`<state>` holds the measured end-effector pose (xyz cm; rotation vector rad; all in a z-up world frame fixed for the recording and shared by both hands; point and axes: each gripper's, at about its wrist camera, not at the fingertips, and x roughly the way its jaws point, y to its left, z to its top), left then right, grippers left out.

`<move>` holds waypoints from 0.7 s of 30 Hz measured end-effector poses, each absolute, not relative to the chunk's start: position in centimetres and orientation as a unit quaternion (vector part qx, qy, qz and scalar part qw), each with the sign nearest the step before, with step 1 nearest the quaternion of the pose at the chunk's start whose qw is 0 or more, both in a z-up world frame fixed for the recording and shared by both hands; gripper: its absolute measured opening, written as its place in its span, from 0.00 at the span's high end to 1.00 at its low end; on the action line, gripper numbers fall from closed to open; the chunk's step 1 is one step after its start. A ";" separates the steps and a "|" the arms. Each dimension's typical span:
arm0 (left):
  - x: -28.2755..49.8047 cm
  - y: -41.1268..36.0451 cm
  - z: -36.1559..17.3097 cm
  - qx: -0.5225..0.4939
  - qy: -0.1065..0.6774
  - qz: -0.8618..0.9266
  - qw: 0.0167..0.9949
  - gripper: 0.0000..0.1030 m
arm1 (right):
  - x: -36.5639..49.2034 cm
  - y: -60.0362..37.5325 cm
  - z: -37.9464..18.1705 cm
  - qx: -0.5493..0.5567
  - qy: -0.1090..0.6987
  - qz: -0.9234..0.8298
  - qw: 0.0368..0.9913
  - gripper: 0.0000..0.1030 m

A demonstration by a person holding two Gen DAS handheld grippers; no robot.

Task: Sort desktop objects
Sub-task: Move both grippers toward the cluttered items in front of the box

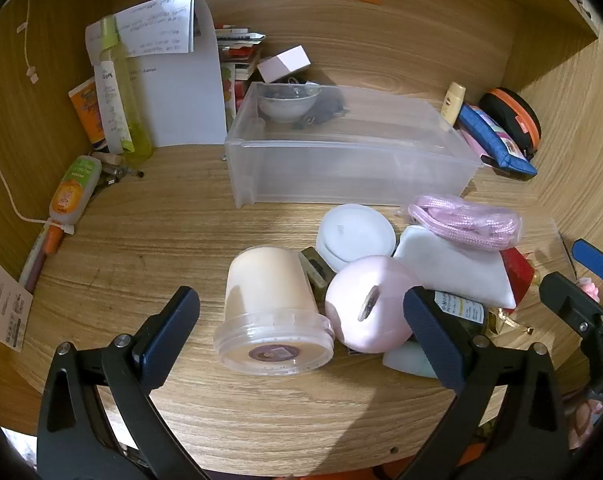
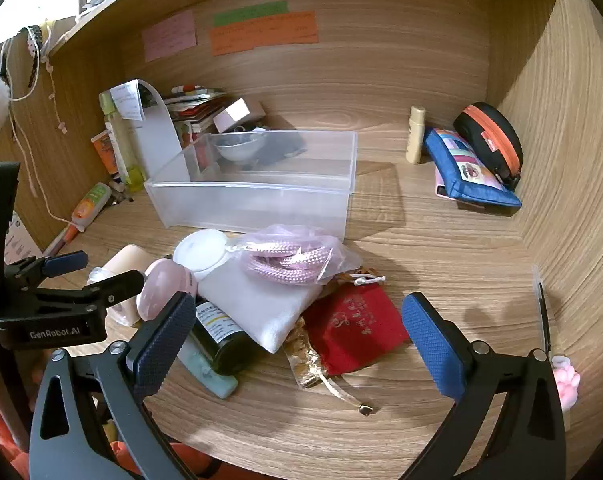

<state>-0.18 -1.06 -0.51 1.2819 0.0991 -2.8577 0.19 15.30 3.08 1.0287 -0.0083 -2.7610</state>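
A pile of small items lies on the wooden desk in front of a clear plastic bin [image 1: 353,172] [image 2: 261,200]. A cream candle jar [image 1: 269,308] lies on its side between my open left gripper's [image 1: 301,328] fingers. Beside it are a pink round case [image 1: 369,304] [image 2: 161,288], a white round box [image 1: 355,236] [image 2: 199,254], a bagged pink cord [image 1: 465,222] [image 2: 289,260], a white cloth [image 2: 257,304] and a dark bottle [image 2: 217,340]. My open right gripper [image 2: 297,340] hovers over a red pouch [image 2: 353,328]. Both grippers are empty.
The bin holds a white bowl [image 1: 287,104] and dark items at its back. Bottles, papers and a tube [image 1: 73,192] stand along the left wall. A blue pouch [image 2: 469,168] and a black-orange case [image 2: 489,140] lean at the back right. A gold pouch [image 2: 305,356] lies by the red pouch.
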 end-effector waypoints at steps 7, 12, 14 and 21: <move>-0.2 -0.7 -0.3 0.409 0.031 -0.912 0.005 0.00 | 0.2 15.3 3.0 0.349 -0.002 -0.932 0.097 0.00; -0.3 -0.6 -0.2 0.408 0.029 -0.912 0.005 0.00 | 0.1 15.2 3.1 0.349 -0.002 -0.932 0.097 0.00; -0.3 -0.5 -0.3 0.409 0.029 -0.912 0.004 0.00 | 0.1 15.2 3.1 0.350 -0.001 -0.932 0.097 0.00; -0.1 -0.5 -0.2 0.405 0.025 -0.914 0.005 0.00 | 0.1 14.8 3.3 0.352 -0.001 -0.931 0.102 0.00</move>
